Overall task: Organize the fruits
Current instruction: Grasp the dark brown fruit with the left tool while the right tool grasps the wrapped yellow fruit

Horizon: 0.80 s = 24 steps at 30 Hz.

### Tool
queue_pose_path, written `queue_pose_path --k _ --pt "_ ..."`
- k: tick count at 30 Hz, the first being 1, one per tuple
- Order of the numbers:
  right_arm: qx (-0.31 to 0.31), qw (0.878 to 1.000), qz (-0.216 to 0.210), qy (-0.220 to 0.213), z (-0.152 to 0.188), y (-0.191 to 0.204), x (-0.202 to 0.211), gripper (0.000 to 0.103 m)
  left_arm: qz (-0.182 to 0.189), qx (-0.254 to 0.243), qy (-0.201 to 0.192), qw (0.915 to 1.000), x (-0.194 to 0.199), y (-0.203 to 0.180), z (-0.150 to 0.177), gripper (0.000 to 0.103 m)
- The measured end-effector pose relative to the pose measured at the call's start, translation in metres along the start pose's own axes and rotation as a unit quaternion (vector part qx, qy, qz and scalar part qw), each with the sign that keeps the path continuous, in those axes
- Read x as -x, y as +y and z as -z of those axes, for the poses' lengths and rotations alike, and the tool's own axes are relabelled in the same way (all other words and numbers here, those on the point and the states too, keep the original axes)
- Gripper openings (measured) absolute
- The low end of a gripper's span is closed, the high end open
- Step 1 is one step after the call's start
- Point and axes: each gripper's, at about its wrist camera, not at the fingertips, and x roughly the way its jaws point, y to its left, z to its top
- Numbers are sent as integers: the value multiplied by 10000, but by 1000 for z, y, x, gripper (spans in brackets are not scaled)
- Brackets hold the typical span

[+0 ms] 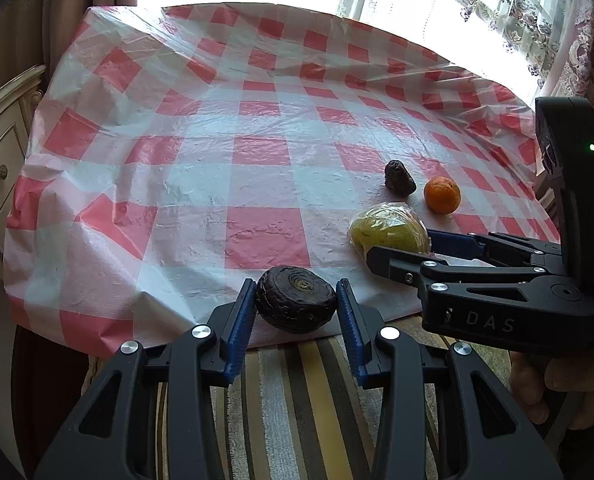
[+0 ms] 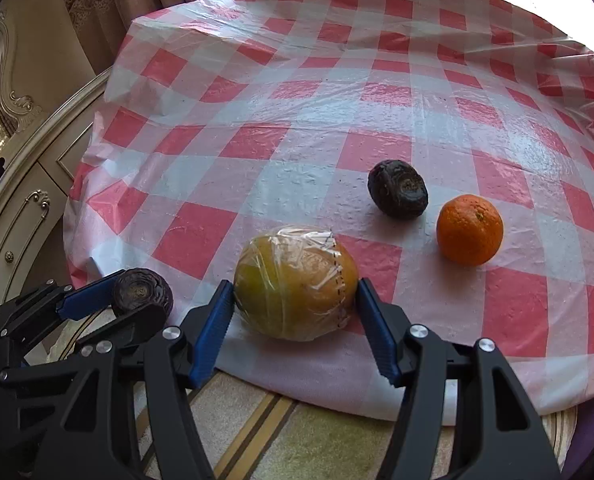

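A dark wrinkled round fruit (image 1: 295, 300) sits at the near edge of the table, and my left gripper (image 1: 297, 296) is shut on it, a blue pad against each side. The right wrist view shows the same fruit (image 2: 141, 292) in the left gripper (image 2: 137, 300) at lower left. My right gripper (image 2: 295, 300) is shut on a yellow-orange fruit wrapped in clear film (image 2: 295, 282), with both pads touching its sides. From the left wrist view, that wrapped fruit (image 1: 389, 230) lies between the right gripper's fingers (image 1: 393, 266).
A second dark fruit (image 2: 397, 194) and a mandarin (image 2: 470, 230) lie on the red-and-white checked cloth (image 2: 297, 100) beyond the right gripper. A cream cabinet (image 1: 1, 152) stands left of the table. Striped fabric (image 1: 297, 400) lies below the near edge. A hand (image 1: 557, 384) holds the right gripper.
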Motion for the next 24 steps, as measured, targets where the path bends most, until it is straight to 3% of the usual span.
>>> queue_pose_path --k 5,10,18,20,24 --pt "-92 9999 -112 49 5 -5 4 63 3 -21 1 10000 0 -1 0 38" --pt "56 9998 201 52 6 1 4 69 6 -26 6 10000 -1 -1 0 38" --pt "501 9954 814 85 1 18 -4 70 -5 -18 7 10000 -1 -1 0 38" --pt "559 9949 834 107 0 20 -7 65 -12 -42 4 10000 0 -2 1 38" --pt "546 9952 810 58 2 19 -4 65 -16 -57 -11 10000 -1 -1 0 38"
